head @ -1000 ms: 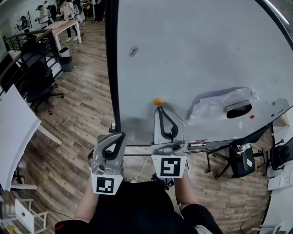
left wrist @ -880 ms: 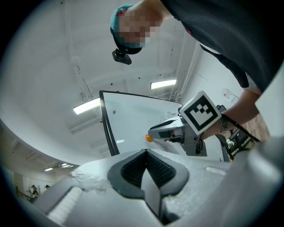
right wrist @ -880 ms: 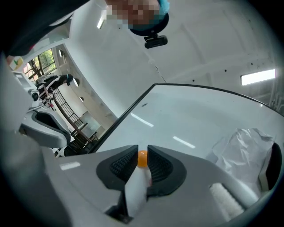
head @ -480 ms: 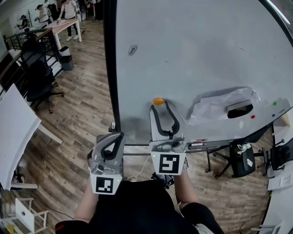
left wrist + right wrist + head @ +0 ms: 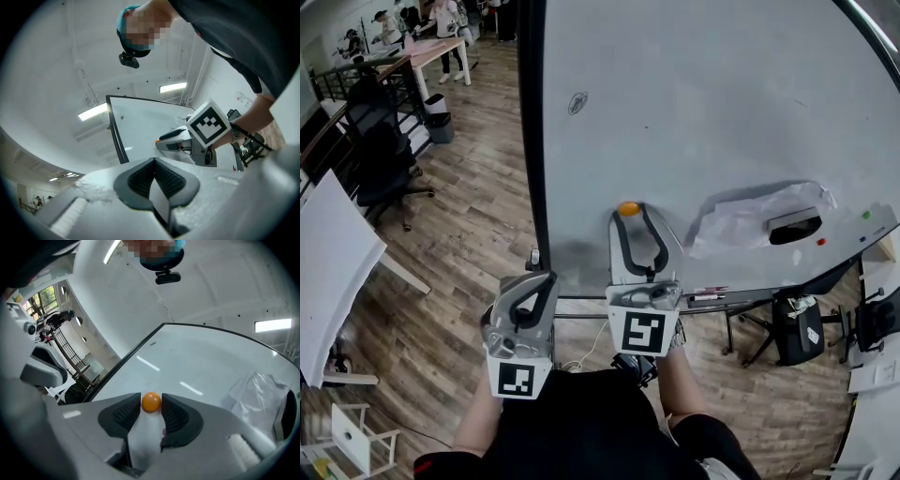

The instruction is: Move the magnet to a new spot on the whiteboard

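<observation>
At the far left, a white counter (image 5: 328, 262) is being cut off by the edge of the head view. Behind it, one black office chair (image 5: 382, 159) and one dark bin (image 5: 436, 120) are being shown on the wooden plank floor (image 5: 459, 225). Farther back, a long counter (image 5: 427, 54) is being attended by several standing people (image 5: 445, 14).

Two claws are being held up by the person, side by side and apart. The left claw (image 5: 536, 281) is being kept clenched, its jaws meeting with nothing between them. It is being held over the floor, just left of the board's black frame (image 5: 532, 141).

The whiteboard (image 5: 712, 112) is being seen as a wide, pale surface, marked by one small round scribble (image 5: 576, 102) near its upper left. One orange magnet (image 5: 627, 208) is being carried by the board, low and towards its left side. The right claw (image 5: 632, 221) is being held at the magnet with its jaws released. They have just been opening, and the magnet is being flanked by the two tips without being squeezed.

Well to the right of the magnet, one crumpled sheet of clear plastic (image 5: 741, 220) is being held against the board. One dark oblong thing (image 5: 794, 228), possibly an eraser, is being shown at its right end. Two small coloured dots, one red (image 5: 821, 242) and one green (image 5: 865, 215), are being shown beyond it. Under the board's lower edge, a narrow tray (image 5: 705, 294) is being used for markers.
</observation>
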`<state>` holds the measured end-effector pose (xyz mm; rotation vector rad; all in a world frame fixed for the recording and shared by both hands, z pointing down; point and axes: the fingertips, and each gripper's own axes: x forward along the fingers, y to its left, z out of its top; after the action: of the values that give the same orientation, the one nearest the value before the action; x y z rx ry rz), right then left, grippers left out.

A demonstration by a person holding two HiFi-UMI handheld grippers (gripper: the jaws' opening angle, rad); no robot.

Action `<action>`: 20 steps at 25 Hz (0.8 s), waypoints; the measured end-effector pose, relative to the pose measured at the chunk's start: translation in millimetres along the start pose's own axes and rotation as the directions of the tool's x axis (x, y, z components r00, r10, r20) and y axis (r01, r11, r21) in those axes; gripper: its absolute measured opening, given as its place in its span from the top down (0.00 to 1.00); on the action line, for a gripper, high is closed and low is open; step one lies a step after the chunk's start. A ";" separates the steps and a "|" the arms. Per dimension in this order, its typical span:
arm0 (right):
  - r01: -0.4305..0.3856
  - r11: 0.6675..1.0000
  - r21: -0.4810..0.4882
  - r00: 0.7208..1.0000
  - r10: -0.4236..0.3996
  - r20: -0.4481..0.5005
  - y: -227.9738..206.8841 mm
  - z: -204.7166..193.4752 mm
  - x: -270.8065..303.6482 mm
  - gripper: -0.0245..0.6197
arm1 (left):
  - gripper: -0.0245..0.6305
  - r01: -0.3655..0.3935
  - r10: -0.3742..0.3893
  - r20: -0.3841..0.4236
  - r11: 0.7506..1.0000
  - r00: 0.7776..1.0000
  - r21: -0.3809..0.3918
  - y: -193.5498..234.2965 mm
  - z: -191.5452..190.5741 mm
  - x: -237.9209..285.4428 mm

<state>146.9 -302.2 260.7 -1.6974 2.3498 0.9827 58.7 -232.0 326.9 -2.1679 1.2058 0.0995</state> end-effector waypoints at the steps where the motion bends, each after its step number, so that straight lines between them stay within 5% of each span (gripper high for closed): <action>1: 0.004 1.000 -0.001 1.000 -0.004 0.000 -0.4 -0.3 0.2 0.75 | 0.96 0.000 0.000 0.000 1.000 1.000 0.001 0.0 -0.3 0.0; 20: 0.012 1.000 -0.010 1.000 -0.013 -0.026 -0.1 -1.3 0.0 0.77 | 0.96 -0.008 0.008 -0.003 1.000 1.000 -0.006 6.2 -3.0 -6.0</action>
<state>147.4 -302.9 261.7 -1.7365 2.3513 0.9771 49.7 -231.6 328.3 -2.1691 1.2180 0.1035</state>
